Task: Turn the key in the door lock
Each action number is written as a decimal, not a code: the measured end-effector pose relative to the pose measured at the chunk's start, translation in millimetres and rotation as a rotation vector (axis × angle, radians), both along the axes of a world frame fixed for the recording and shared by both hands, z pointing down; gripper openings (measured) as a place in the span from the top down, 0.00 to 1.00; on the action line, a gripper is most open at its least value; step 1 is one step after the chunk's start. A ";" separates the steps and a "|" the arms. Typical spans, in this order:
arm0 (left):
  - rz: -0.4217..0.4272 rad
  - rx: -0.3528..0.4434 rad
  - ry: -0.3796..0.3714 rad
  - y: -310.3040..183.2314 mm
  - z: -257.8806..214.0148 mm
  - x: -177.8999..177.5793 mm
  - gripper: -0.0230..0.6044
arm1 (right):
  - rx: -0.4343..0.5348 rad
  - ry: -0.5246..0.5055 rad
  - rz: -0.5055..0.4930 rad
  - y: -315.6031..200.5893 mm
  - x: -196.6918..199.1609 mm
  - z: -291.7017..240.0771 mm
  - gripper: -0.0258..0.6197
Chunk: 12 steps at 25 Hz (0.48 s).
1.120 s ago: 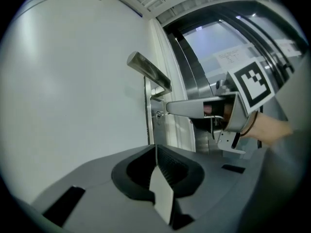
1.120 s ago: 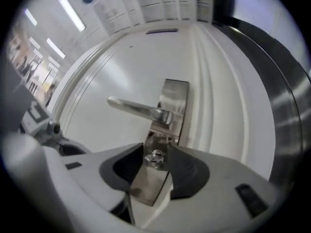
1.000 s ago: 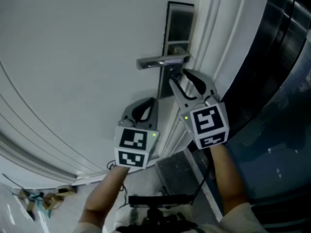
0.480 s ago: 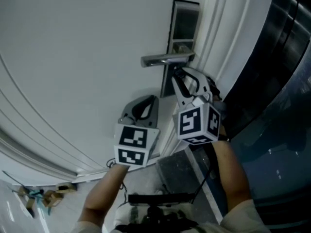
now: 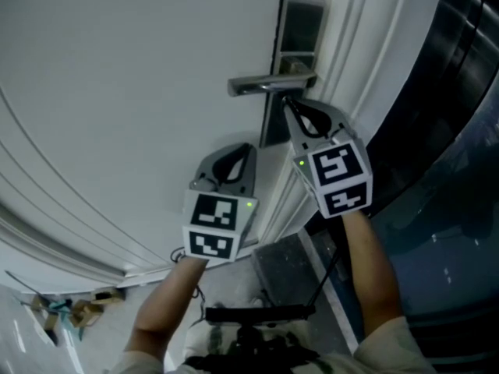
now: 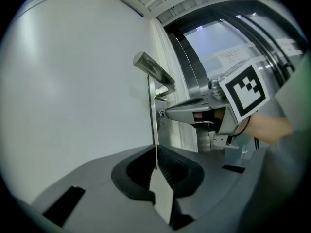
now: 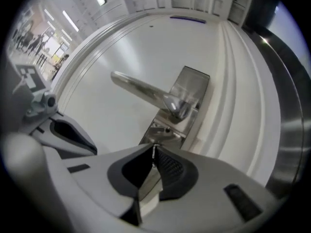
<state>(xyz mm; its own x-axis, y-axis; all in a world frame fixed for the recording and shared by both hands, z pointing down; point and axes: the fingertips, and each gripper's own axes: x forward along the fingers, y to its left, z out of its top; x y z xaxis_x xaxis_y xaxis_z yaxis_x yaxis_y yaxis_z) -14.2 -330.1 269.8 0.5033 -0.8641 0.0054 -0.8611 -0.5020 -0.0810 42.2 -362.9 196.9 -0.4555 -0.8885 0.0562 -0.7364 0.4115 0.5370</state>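
The key (image 6: 160,115) sits in the door lock (image 7: 163,130), just under the lever handle (image 5: 269,85), at about one o'clock in the head view. It shows only as a small glint at the tips of the right hand-held gripper (image 7: 154,148). That gripper's jaws have just been closing and now stand narrow, seemingly pinched on the key's head, though the sliver between the pads is too small to be sure of. The left hand-held gripper (image 6: 156,169) lies at seven o'clock from the lock, its jaws pressed together on nothing, pointing at the white door (image 5: 117,92).

The hold looks to be at the very tips, so the pads could slide off the flat head once the wrist starts to twist. A turn that is off the key's axis might bind it or draw it out of the cylinder. The handle at twelve o'clock from the key is close enough for the upper jaw to knock it during the roll.

The keyhole and the key's blade are hidden behind the jaws in every view. Whether the left gripper's tips touch the door cannot be told.
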 end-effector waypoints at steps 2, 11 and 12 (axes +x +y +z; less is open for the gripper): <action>0.003 -0.003 -0.001 -0.1 1.3 1.1 0.92 | -0.031 -0.068 -0.010 -1.5 2.4 -0.6 0.92; 0.010 -0.008 -0.003 1.3 4.7 3.8 0.92 | -0.292 -0.618 -0.146 -4.9 13.9 -6.0 0.90; 0.009 -0.009 -0.004 1.5 5.2 3.0 0.92 | -0.293 -0.633 -0.146 -5.2 14.0 -5.2 0.90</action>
